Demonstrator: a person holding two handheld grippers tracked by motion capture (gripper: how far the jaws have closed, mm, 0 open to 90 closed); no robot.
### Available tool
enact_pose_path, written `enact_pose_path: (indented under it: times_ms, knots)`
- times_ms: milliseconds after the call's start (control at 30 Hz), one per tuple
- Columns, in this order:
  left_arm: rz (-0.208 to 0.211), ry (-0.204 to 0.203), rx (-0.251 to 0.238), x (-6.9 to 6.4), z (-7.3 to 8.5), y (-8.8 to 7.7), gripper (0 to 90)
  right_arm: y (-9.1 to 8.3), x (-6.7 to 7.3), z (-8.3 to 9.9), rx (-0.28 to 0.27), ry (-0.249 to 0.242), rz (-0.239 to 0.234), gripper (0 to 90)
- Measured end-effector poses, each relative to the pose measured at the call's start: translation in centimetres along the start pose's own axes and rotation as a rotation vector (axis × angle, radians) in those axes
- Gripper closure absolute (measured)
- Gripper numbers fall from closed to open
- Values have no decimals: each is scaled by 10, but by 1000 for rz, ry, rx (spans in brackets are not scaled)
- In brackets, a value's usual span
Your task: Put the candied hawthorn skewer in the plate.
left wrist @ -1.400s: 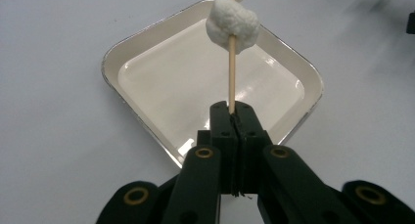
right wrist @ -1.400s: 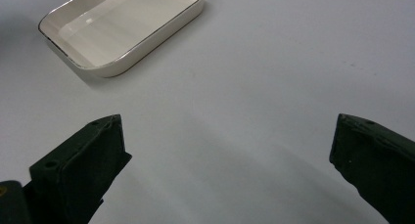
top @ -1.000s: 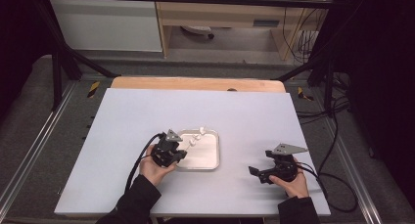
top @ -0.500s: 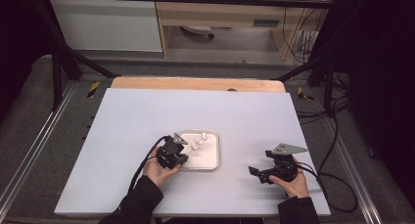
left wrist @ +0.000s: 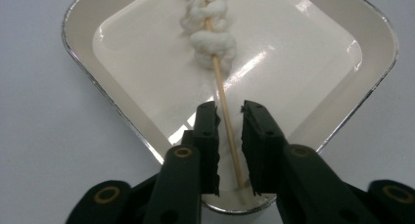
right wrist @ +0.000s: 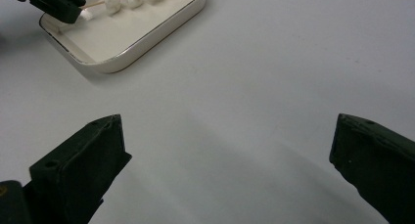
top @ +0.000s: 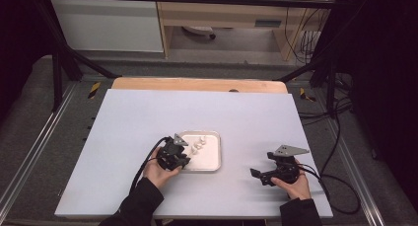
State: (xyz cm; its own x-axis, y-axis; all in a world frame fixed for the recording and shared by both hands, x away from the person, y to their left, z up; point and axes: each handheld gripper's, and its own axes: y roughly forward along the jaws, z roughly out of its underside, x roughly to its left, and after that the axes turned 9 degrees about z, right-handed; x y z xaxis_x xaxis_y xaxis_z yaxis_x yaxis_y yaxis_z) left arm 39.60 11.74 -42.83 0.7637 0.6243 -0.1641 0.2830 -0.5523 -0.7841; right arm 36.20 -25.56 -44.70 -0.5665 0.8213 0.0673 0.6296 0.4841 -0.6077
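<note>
A wooden skewer (left wrist: pixel 215 70) threaded with white marshmallow-like pieces (left wrist: pixel 210 43) lies in a shallow cream tray (left wrist: pixel 303 48) with a metallic rim. My left gripper (left wrist: pixel 229 111) is at the tray's near corner. Its jaws have just been opening, and the skewer's bare end runs between them with a small gap on each side. From above, the left gripper (top: pixel 181 159) sits at the left edge of the tray (top: pixel 212 159), by the skewer (top: pixel 198 143). My right gripper (top: pixel 259 176) hovers open over bare table to the tray's right, holding nothing. In its own view the right gripper (right wrist: pixel 227 150) faces the tray (right wrist: pixel 147 35).
The white tabletop (top: pixel 148 117) extends to a wooden strip (top: pixel 197 84) at the far edge. Cables trail from both grippers, and the right one (top: pixel 335 181) loops off the table's right side. Metal frame rails run along both sides.
The skewer's white pieces lie a little lower in the tray than a second ago. Both hands have stayed in place.
</note>
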Motion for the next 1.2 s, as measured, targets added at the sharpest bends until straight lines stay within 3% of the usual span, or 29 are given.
enact_pose_path:
  times_ms: [300, 567, 800, 1200]
  knots:
    - [8, 37, -65, 8, 8, -21, 448, -1, 0, 0, -5, 5, 2, 7]
    - [16, 24, -104, 20, 28, -42, 226, -1, -1, 0, -5, 2, 1, 7]
    - [9, 2, -129, 30, 56, -56, 154, -3, -2, 0, -14, 13, 0, 7]
    - [-2, -54, -186, 49, 96, -71, 111, -4, -4, 2, -4, 14, -5, 7]
